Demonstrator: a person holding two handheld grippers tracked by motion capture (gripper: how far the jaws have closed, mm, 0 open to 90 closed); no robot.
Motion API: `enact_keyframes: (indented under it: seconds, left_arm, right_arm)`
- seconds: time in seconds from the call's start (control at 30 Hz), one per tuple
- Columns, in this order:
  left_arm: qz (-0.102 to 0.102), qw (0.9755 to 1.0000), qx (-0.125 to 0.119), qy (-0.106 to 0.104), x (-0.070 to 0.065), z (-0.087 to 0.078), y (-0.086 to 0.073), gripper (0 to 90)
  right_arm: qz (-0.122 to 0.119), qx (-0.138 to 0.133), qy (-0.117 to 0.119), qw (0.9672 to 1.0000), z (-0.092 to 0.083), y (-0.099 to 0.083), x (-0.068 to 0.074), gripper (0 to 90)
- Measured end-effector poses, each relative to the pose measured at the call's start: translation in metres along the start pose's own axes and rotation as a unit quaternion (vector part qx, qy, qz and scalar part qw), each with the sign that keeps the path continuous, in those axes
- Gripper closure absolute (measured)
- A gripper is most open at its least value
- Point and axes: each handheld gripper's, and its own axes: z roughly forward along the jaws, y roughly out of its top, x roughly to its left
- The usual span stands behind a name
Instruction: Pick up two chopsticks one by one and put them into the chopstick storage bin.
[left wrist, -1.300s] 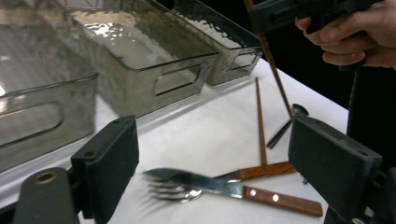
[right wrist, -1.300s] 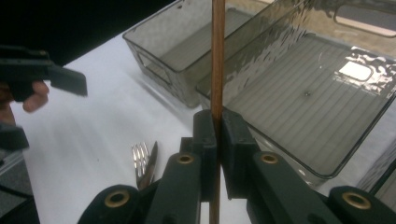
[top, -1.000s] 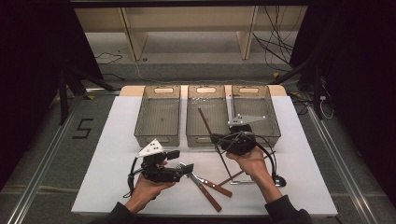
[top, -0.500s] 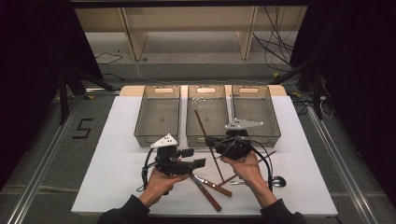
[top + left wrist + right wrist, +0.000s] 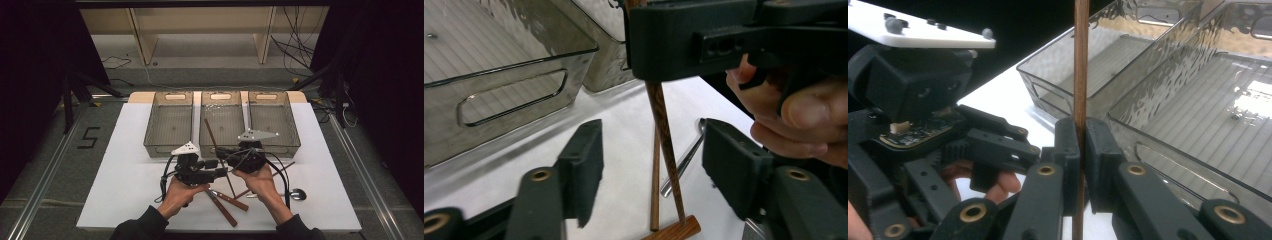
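Note:
A long brown chopstick (image 5: 212, 136) is held tilted, its top over the middle bin and its lower end down by the table. My right gripper (image 5: 220, 151) is shut on it; in the right gripper view the pads (image 5: 1068, 145) pinch the stick (image 5: 1080, 65) from both sides. My left gripper (image 5: 219, 170) sits just below and left of the right one. Its jaws have just been closing. In the left gripper view the same chopstick (image 5: 666, 145) runs between the left gripper's (image 5: 651, 131) pads with gaps on both sides, so they stand open around it.
Three clear grey bins (image 5: 171, 148) (image 5: 223, 95) (image 5: 288, 120) line the far side of the white table (image 5: 125, 165). Near my hands lie wooden-handled knives (image 5: 231, 201), a second chopstick (image 5: 276, 173) and a spoon (image 5: 296, 193). Black cables trail from both grippers.
My left gripper has moved right until it sits against the right gripper, and its jaws have narrowed around the chopstick. The right gripper has held the stick nearly still.

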Motion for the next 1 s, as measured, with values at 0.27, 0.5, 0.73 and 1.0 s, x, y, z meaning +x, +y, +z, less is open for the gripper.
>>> enact_keyframes:
  seconds: [0.27,0.5,0.73,1.0]
  left_arm:
    - [0.001,1.0,-0.001,-0.009,-0.0019,0.0043,0.0028,62.0]
    - [-0.007,0.9998,-0.002,-0.018,-0.0019,0.0072,0.0042,73.2]
    - [-0.018,0.9996,0.002,-0.022,0.0003,0.0079,0.0034,79.7]
    - [-0.028,0.9994,0.008,-0.02,0.0027,0.0035,0.0057,83.9]
  right_arm:
    - [0.001,-0.001,0.005,1.0,0.0015,-0.0004,0.0018,85.6]
    - [0.003,-0.004,0.004,1.0,0.0002,-0.0004,0.0016,85.6]
    - [0.005,-0.008,0.002,1.0,-0.0021,-0.0015,-0.0001,85.5]
    - [0.005,-0.016,0.011,0.9998,-0.005,-0.0008,0.0002,83.8]
